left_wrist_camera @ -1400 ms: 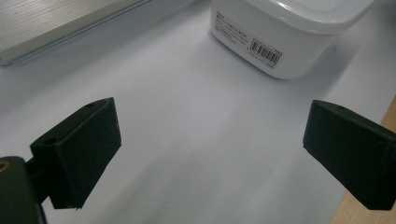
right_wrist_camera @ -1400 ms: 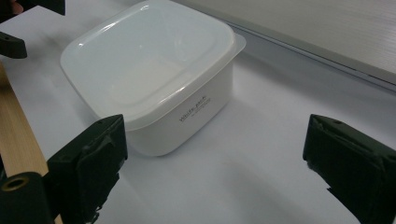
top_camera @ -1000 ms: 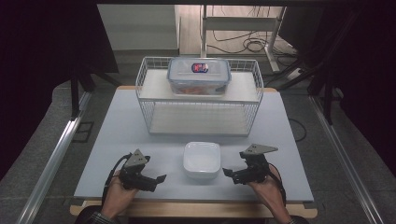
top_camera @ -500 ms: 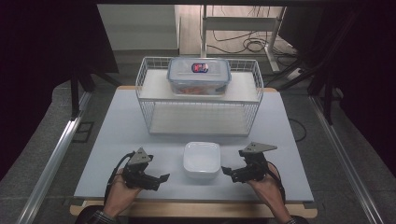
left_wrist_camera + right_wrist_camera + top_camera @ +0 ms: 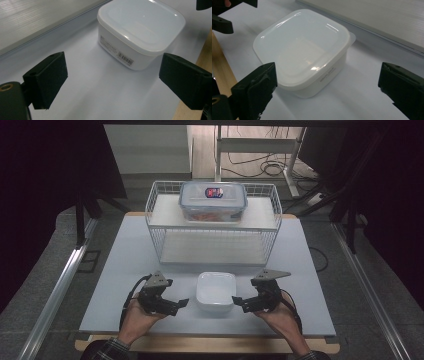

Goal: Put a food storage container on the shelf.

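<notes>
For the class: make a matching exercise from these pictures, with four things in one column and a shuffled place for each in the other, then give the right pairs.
Things
1. white lidded tub
2. clear lidded box
3. left hand-held gripper
4. right hand-held gripper

Places
A. on the wire rack's upper shelf
B. right of the tub
C. on the table, between the grippers
D. left of the tub

Pairs: 1-C, 2-A, 3-D, 4-B

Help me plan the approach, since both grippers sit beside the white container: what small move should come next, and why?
Probably bring the right gripper forward so its jaws straddle the white container. Both it and the left gripper are open, flanking the lidded container without touching it, and the right gripper view has it nearly centred between the jaws.
</notes>
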